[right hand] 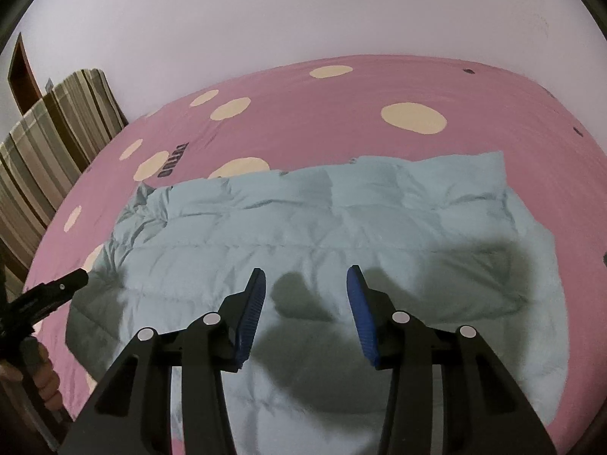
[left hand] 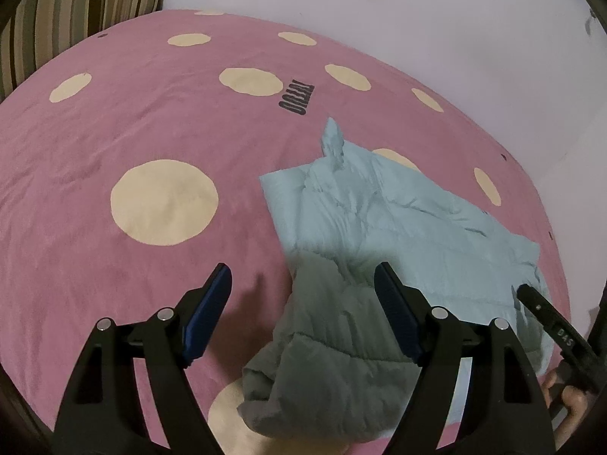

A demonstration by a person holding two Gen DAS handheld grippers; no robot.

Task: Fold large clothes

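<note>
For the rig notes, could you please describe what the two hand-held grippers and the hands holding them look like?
Both match: the left hand-held gripper and right hand-held gripper have matte black angular linkage arms with round silver pivot pins and flat blue ribbed pads. The right one's side bears small pale lettering, not clearly legible. A bare hand shows; no sleeves or cables are visible.

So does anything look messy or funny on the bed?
A bit. The light blue puffy jacket lies mostly flat on the pink dotted bedspread, but its left end is bunched up and crumpled.
</note>
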